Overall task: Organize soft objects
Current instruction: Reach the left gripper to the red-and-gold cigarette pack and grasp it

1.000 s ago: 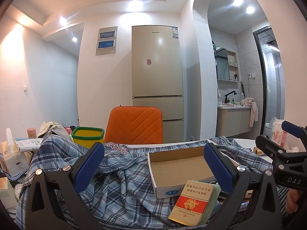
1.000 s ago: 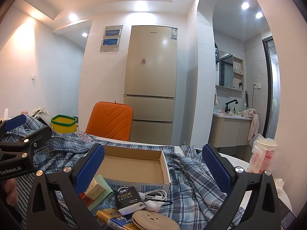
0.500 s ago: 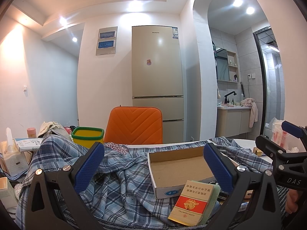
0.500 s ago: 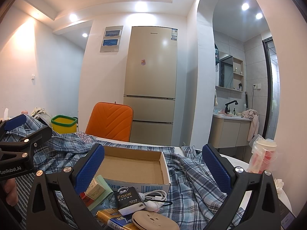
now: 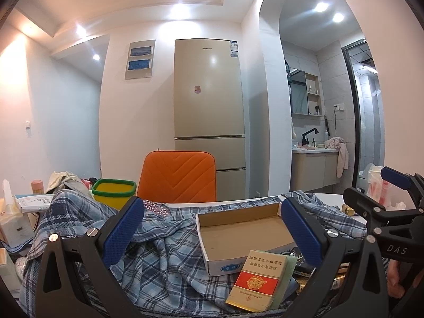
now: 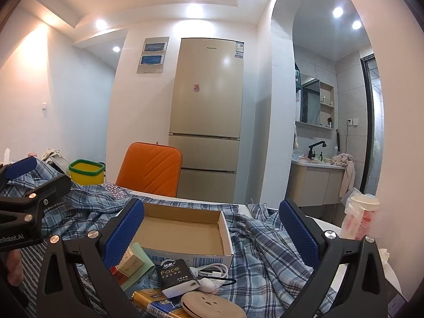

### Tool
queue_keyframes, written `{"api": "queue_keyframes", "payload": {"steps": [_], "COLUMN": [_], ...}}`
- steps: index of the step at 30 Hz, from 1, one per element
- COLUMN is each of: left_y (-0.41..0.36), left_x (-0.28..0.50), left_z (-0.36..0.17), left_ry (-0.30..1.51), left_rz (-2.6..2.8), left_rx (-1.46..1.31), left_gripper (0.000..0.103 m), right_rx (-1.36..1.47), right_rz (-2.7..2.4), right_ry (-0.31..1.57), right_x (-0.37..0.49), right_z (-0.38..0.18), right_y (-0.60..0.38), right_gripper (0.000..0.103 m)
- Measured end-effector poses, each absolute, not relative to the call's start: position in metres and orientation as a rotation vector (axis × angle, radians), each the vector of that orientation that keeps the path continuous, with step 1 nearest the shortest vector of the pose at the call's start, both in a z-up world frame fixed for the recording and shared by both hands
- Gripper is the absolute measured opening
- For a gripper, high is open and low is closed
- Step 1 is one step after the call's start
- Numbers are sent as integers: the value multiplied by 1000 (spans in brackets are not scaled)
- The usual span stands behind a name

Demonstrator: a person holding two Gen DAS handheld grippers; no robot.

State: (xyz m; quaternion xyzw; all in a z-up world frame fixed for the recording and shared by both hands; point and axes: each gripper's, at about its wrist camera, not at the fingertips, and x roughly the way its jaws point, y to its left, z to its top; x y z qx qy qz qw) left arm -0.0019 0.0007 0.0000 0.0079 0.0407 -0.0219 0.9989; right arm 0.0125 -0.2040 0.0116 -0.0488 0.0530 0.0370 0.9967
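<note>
While both tools sit spread wide with nothing between the pads, the plaid shirt (image 5: 169,262) lies crumpled across the tabletop.

Left wrist view: left tool (image 5: 212,228) open, hovering above the shirt's folds. Open cardboard box (image 5: 243,235) sits on the shirt, right of centre, its near-left corner facing the camera. Red-and-white cigarette pack (image 5: 258,282) leans against the box's front wall, on top of a green sheet. Shirt to the left of the box is bare cloth, clear room there. Right tool (image 5: 384,206) enters from the right edge, also open, beside the box. Orange chair (image 5: 179,177) stands behind the far tabletop edge; yellow bin (image 5: 114,192) left of it.

Right wrist view: right tool (image 6: 212,228) open, box (image 6: 182,235) directly ahead between the pads. Clutter hugs the box's near wall: black "Face" pack (image 6: 176,277), white cable (image 6: 214,270), tan round disc (image 6: 212,304), gold pack (image 6: 156,303). Shirt (image 6: 265,254) right of the box is uncluttered, running to the white tabletop rim (image 6: 326,224). Bagged cup (image 6: 361,217) stands near that rim. Left tool (image 6: 34,182) sits at the left edge over the shirt.
</note>
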Motion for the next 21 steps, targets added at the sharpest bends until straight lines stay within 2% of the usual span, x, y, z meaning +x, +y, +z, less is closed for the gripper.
{"api": "queue_keyframes", "payload": {"steps": [15, 21], "left_y": [-2, -1], "left_x": [3, -1], "left_z": [1, 11], "left_ry": [116, 140], "left_rz": [-92, -93], "left_rx": [18, 29], "left_gripper": [103, 103], "right_rx": [-104, -25], "right_rz": [61, 66], "right_ry": [106, 145], "right_x": [18, 21], "right_z": [10, 18], "right_y": [-207, -221], "right_gripper": [103, 103]}}
